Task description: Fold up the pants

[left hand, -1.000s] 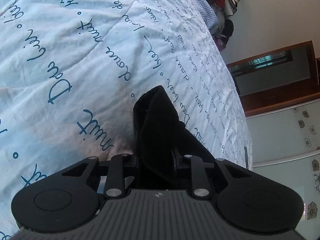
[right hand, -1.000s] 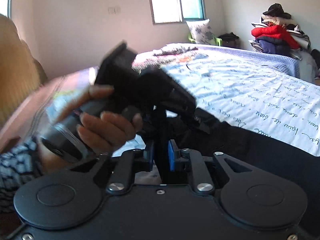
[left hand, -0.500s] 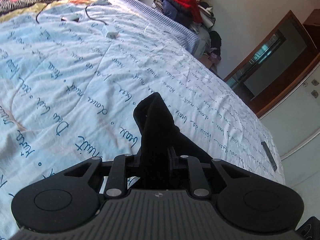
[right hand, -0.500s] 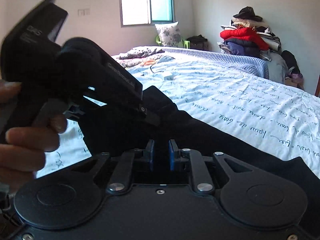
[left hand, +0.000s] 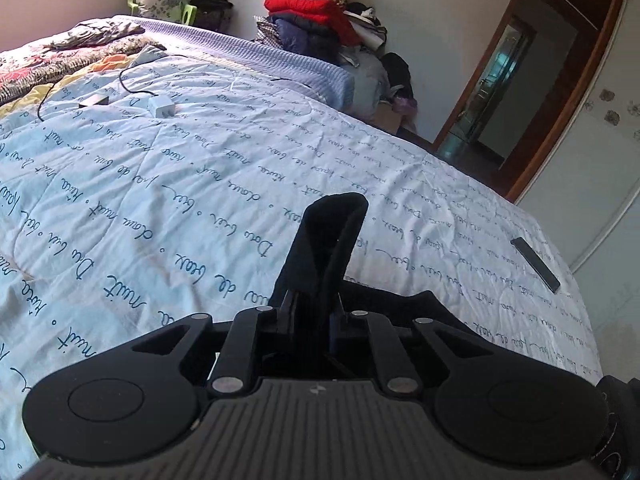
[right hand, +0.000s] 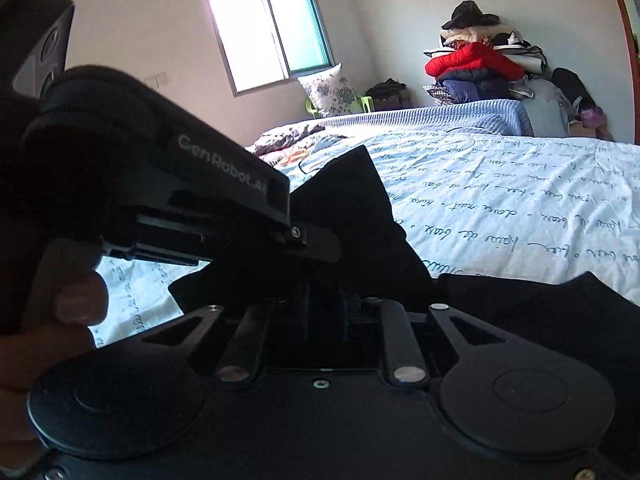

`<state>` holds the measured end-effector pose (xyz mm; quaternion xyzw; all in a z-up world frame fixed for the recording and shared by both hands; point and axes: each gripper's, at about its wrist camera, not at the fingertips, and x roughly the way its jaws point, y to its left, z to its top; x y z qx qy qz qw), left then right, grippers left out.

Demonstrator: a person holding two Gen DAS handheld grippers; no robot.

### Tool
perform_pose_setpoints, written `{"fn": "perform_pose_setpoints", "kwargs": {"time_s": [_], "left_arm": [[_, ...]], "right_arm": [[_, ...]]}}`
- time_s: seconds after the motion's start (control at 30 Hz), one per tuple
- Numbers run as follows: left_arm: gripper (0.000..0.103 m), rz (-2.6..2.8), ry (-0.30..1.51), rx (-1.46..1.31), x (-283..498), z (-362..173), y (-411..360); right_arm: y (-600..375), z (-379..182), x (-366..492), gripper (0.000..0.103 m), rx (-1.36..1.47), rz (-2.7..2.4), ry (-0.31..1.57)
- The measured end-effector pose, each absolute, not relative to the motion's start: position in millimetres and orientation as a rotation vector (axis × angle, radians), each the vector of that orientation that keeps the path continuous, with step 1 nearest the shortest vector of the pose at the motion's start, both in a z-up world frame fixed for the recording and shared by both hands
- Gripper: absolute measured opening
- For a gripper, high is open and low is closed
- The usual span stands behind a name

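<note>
The black pants (left hand: 332,236) stick up as a folded loop from between my left gripper's (left hand: 314,312) fingers, which are shut on the cloth above the pale blue quilt (left hand: 168,184). More black cloth spreads low at the right (left hand: 416,308). In the right wrist view my right gripper (right hand: 326,304) is shut on the pants (right hand: 360,208) as well. The left gripper's body (right hand: 168,188) and the hand that holds it fill that view's left side, close to my right gripper.
A dark phone (left hand: 535,258) lies near the bed's right edge. A white charger (left hand: 162,106) with cables lies further up the quilt. A heap of clothes (left hand: 320,16) stands by the far wall. A wooden door frame (left hand: 560,92) is at the right.
Both grippers have tilted up with the pants still in them; the views swung from the quilt and the hand towards the far wall. The left gripper now looms closer in the right view.
</note>
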<state>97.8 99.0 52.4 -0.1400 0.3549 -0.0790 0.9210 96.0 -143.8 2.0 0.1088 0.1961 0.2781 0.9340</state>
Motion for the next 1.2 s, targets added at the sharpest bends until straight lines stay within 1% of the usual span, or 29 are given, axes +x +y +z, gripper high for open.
{"fn": "perform_pose_setpoints", "kwargs": {"time_s": [0.23, 0.5, 0.7, 0.97, 1.2], "left_arm": [[0.014, -0.257, 0.680, -0.190, 68.0, 77.8, 35.1], [0.018, -0.388, 0.643, -0.047, 39.5, 87.2, -60.7], [0.021, -0.500, 0.665, 0.036, 28.7, 74.5, -132.0], [0.021, -0.635, 0.714, 0.105, 26.2, 46.6, -215.4], [0.021, -0.725, 0.750, 0.118, 29.5, 22.9, -265.0]], "right_arm": [[-201.0, 6.1, 64.9, 0.016, 0.332, 0.515, 0.325], [-269.3, -3.8, 32.7, 0.016, 0.460, 0.411, 0.264], [-313.7, -22.5, 12.7, 0.016, 0.540, 0.304, 0.253], [-354.6, -45.3, 5.9, 0.016, 0.628, 0.173, 0.271], [-380.0, -57.8, 13.0, 0.016, 0.698, 0.095, 0.290]]}}
